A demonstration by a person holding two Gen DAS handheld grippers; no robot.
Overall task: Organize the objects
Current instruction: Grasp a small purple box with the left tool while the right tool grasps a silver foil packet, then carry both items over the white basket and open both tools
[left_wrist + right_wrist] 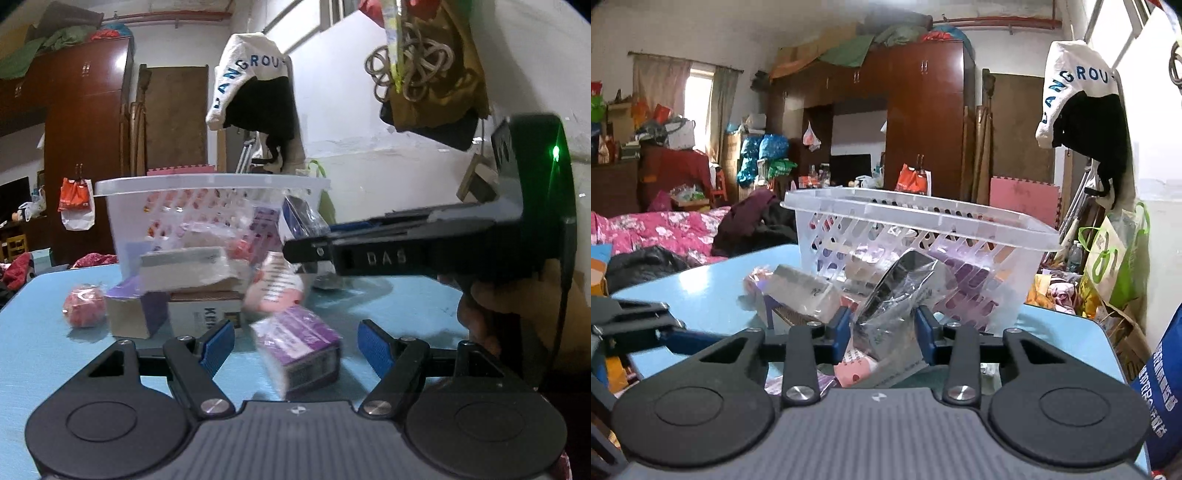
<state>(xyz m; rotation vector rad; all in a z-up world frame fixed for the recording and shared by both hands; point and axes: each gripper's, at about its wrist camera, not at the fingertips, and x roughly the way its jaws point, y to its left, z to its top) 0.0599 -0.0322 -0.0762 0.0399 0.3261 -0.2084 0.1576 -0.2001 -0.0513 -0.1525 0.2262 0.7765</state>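
Observation:
A clear plastic basket (210, 184) (923, 218) stands on the light blue table (37, 332) with several small packs heaped in front of it. My left gripper (297, 347) is open, and a purple box (299, 350) lies on the table between its blue pads (218, 347) without touching them. My right gripper (883, 328) is shut on a dark pack in clear plastic wrap (901, 288), just in front of the basket. In the left wrist view that gripper (295, 251) reaches in from the right, with the wrapped pack (299, 218) at its tip.
The heap holds a red round thing (83, 304), a lilac box (133, 310), a white carton (207, 314), a wrapped white box (188, 267) and a pink pouch (273, 288). A white bag (251, 74) hangs behind the basket. Green bags (1115, 258) stand off the table's right edge.

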